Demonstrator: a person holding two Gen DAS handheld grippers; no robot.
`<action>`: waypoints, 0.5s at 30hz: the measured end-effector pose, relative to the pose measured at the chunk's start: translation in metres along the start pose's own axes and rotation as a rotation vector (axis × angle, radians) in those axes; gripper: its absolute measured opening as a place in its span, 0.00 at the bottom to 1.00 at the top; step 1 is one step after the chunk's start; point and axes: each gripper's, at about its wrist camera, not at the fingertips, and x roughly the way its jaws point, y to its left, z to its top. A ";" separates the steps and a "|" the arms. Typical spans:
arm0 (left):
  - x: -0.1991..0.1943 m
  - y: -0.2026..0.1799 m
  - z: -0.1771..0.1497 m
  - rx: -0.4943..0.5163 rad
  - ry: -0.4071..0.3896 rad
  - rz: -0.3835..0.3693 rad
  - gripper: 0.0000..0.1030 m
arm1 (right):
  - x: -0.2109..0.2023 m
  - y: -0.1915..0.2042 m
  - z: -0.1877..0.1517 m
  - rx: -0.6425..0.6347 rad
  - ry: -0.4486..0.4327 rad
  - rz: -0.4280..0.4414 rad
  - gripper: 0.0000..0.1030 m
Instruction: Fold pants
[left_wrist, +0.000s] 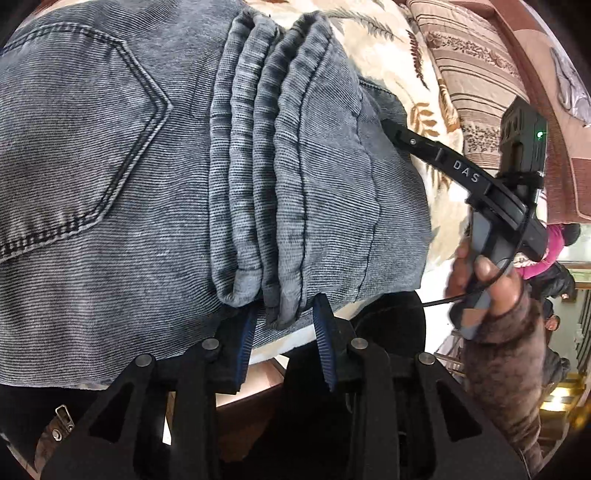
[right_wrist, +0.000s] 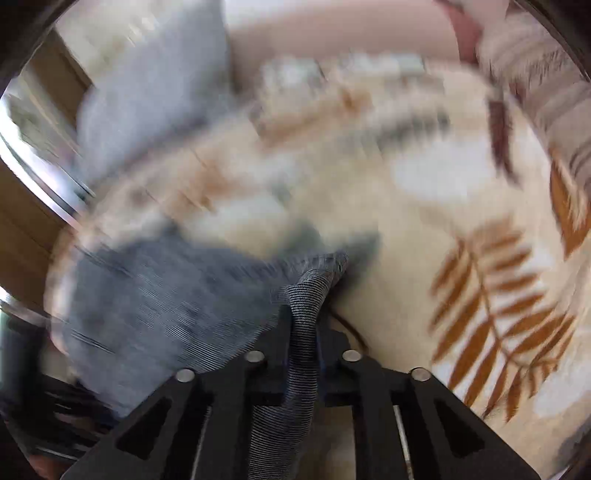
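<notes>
Grey-blue corduroy pants (left_wrist: 155, 177) lie on a cream bedspread, seat pocket up, with the leg ends (left_wrist: 266, 184) folded back over them in a stack. My left gripper (left_wrist: 286, 325) is open, its blue pads either side of the hem corner, which hangs between them ungripped. My right gripper (left_wrist: 391, 127) shows at the pants' far edge in the left wrist view, fingertips hidden under fabric. In the blurred right wrist view the right gripper (right_wrist: 304, 295) is shut on a fold of the pants (right_wrist: 306, 302), the rest of the pants (right_wrist: 166, 295) trailing left.
A cream bedspread with brown leaf print (right_wrist: 491, 295) covers the bed. A striped pillow (left_wrist: 465, 62) lies at the far side by the wooden headboard (left_wrist: 532, 74). A grey cushion (right_wrist: 147, 92) stands at the back. The bed's edge (left_wrist: 280, 350) lies just below my left gripper.
</notes>
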 end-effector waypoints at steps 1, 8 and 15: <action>-0.004 0.001 -0.002 0.002 -0.005 -0.005 0.28 | -0.007 -0.003 -0.001 0.030 -0.029 0.019 0.20; -0.061 0.025 -0.017 0.005 -0.132 -0.029 0.28 | -0.061 0.032 -0.004 0.020 -0.135 0.044 0.37; -0.149 0.143 -0.042 -0.217 -0.351 -0.044 0.45 | -0.072 0.126 -0.015 -0.184 -0.214 -0.039 0.45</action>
